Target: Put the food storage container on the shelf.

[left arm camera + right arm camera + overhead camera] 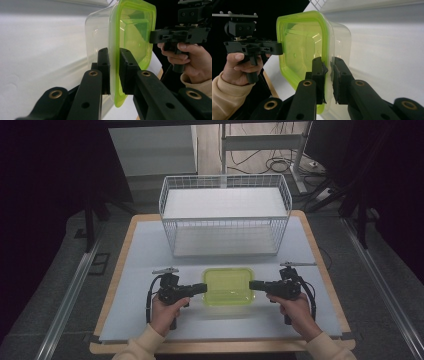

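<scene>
A clear plastic container with a lime-green lid (228, 286) sits near the front middle of the table, between both grippers. My left gripper (204, 288) is shut on the lid's left rim; in the left gripper view its jaws (114, 72) pinch the green edge (113, 37). My right gripper (251, 285) is shut on the opposite rim; in the right gripper view its jaws (328, 75) clamp the lid edge (299, 45). Each gripper view also has the other hand's gripper (153, 36) (281, 48) on the far rim. Whether the container rests on the table I cannot tell.
A white wire basket (225, 222) stands behind the container at the table's far side. The white table mat (145, 255) spreads to both sides, with the wooden table edge (115, 285) around it. Cables and a desk frame lie on the floor beyond.
</scene>
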`<state>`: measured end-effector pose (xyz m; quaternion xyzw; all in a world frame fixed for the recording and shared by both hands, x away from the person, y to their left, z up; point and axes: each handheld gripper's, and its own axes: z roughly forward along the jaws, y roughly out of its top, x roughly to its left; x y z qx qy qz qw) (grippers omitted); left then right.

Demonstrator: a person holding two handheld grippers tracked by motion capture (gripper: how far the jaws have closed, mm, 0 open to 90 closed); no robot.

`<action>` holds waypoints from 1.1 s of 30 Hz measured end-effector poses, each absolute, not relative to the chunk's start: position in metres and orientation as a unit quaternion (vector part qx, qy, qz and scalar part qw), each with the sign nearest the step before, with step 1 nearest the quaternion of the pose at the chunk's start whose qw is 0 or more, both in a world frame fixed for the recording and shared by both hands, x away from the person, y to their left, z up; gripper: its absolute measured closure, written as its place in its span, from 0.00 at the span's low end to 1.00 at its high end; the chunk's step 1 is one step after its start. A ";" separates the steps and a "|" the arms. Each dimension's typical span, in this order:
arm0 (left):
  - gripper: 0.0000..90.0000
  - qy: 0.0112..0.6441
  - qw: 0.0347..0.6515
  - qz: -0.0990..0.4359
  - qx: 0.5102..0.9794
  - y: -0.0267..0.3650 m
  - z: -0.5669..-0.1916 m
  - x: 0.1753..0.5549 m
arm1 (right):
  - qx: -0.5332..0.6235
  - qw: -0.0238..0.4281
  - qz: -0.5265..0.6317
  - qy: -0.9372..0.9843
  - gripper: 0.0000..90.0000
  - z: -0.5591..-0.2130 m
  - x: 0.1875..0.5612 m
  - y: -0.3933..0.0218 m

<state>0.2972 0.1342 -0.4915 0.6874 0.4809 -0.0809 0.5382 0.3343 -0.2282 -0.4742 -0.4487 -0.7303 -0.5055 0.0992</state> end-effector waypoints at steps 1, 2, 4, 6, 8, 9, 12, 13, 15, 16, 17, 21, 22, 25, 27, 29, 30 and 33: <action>0.90 0.480 0.539 -0.079 0.687 0.134 -0.489 0.298 | -0.448 0.097 -0.506 -0.731 0.90 -0.472 0.335 -0.228; 0.90 0.481 0.541 -0.079 0.686 0.134 -0.487 0.299 | -0.447 0.095 -0.507 -0.731 0.90 -0.470 0.335 -0.228; 0.90 0.479 0.543 -0.075 0.686 0.134 -0.482 0.301 | -0.445 0.090 -0.508 -0.732 0.90 -0.464 0.337 -0.228; 0.90 0.477 0.547 -0.069 0.684 0.135 -0.475 0.304 | -0.441 0.083 -0.513 -0.732 0.90 -0.456 0.339 -0.227; 0.90 0.476 0.548 -0.066 0.685 0.135 -0.471 0.305 | -0.440 0.081 -0.514 -0.732 0.90 -0.453 0.340 -0.227; 0.90 0.475 0.550 -0.062 0.684 0.137 -0.465 0.308 | -0.437 0.077 -0.518 -0.731 0.90 -0.448 0.341 -0.225; 0.90 0.470 0.552 -0.054 0.686 0.138 -0.455 0.312 | -0.434 0.071 -0.526 -0.728 0.90 -0.440 0.344 -0.224; 0.90 0.470 0.552 -0.054 0.686 0.138 -0.455 0.312 | -0.434 0.071 -0.526 -0.728 0.90 -0.440 0.344 -0.224; 0.90 0.468 0.554 -0.050 0.687 0.139 -0.449 0.314 | -0.431 0.068 -0.529 -0.728 0.90 -0.434 0.346 -0.223; 0.90 0.468 0.555 -0.047 0.686 0.139 -0.446 0.315 | -0.430 0.066 -0.531 -0.727 0.90 -0.432 0.347 -0.222; 0.90 0.467 0.556 -0.045 0.686 0.139 -0.443 0.315 | -0.429 0.064 -0.531 -0.728 0.90 -0.429 0.347 -0.222; 0.90 0.464 0.563 -0.043 0.683 0.141 -0.435 0.318 | -0.421 0.053 -0.535 -0.731 0.90 -0.414 0.351 -0.220; 0.90 0.463 0.566 -0.041 0.681 0.142 -0.431 0.319 | -0.420 0.052 -0.535 -0.731 0.90 -0.411 0.352 -0.220; 0.90 0.463 0.567 -0.039 0.680 0.143 -0.427 0.320 | -0.417 0.048 -0.536 -0.732 0.90 -0.406 0.354 -0.219; 0.90 0.463 0.569 -0.036 0.679 0.144 -0.423 0.322 | -0.415 0.044 -0.537 -0.733 0.90 -0.401 0.356 -0.217; 0.90 0.463 0.570 -0.035 0.678 0.145 -0.420 0.323 | -0.416 0.043 -0.537 -0.733 0.90 -0.398 0.357 -0.215; 0.90 0.463 0.570 -0.034 0.677 0.146 -0.418 0.324 | -0.413 0.040 -0.539 -0.733 0.90 -0.396 0.359 -0.215; 0.90 0.465 0.573 -0.031 0.674 0.147 -0.410 0.329 | -0.413 0.037 -0.541 -0.732 0.90 -0.389 0.362 -0.212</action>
